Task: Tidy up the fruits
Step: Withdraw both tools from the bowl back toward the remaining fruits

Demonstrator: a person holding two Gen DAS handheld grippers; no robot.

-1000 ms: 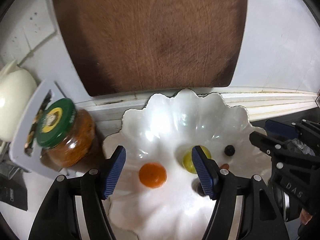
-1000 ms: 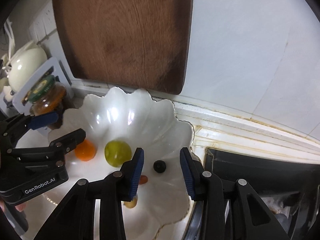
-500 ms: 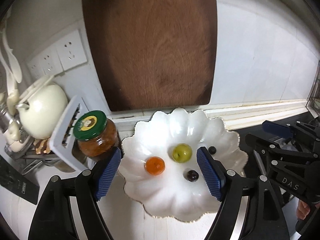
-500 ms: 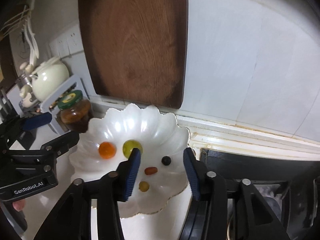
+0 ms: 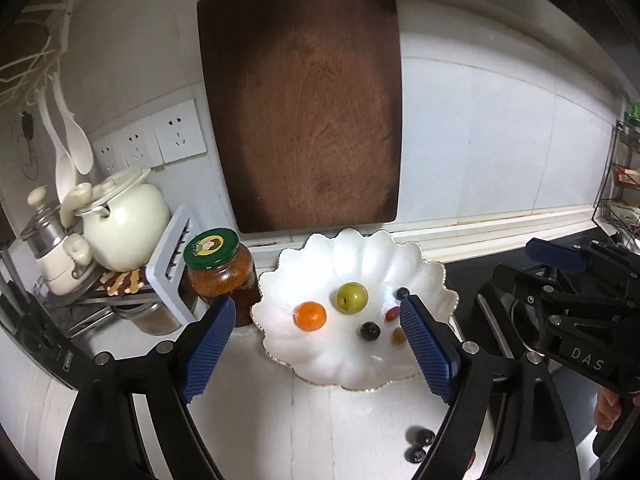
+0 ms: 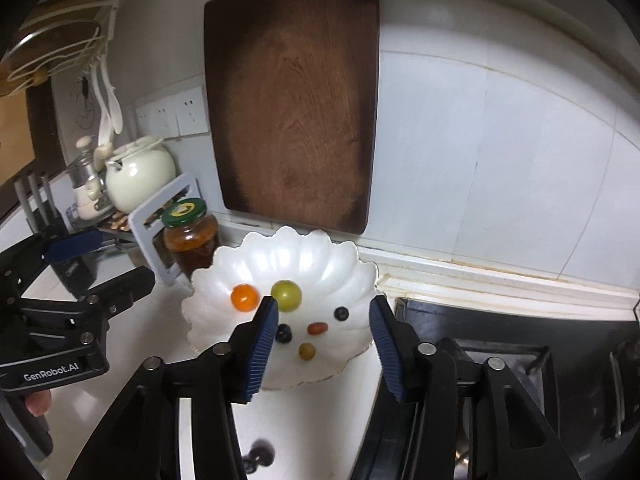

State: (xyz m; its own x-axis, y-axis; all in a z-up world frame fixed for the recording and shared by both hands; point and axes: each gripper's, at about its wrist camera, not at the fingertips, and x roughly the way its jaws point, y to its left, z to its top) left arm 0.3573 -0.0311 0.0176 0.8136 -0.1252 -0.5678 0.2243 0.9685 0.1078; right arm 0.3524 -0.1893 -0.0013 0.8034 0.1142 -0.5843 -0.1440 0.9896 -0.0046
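A white scalloped bowl [image 5: 424,280] [image 6: 348,264] holds an orange fruit [image 5: 310,316] [image 6: 244,297], a green fruit [image 5: 351,297] [image 6: 285,295], a dark grape [image 5: 369,331] [image 6: 283,334], a blueberry [image 6: 341,313], a small red fruit [image 6: 318,328] and a small olive one [image 6: 307,351]. Dark grapes [image 5: 419,442] [image 6: 258,454] lie on the counter in front. My left gripper [image 5: 316,352] and right gripper [image 6: 322,346] are both open and empty, held back above the bowl's near side.
A wooden cutting board [image 5: 304,112] leans on the tiled wall behind the bowl. A green-lidded jar [image 5: 220,268], a grey rack [image 5: 170,272] and a cream pot [image 5: 124,228] stand left. A black stove [image 6: 520,344] is on the right.
Both grippers have pulled back and up from the bowl, so it looks smaller. The right gripper's jaws have opened wider. Grapes on the counter have come into view.
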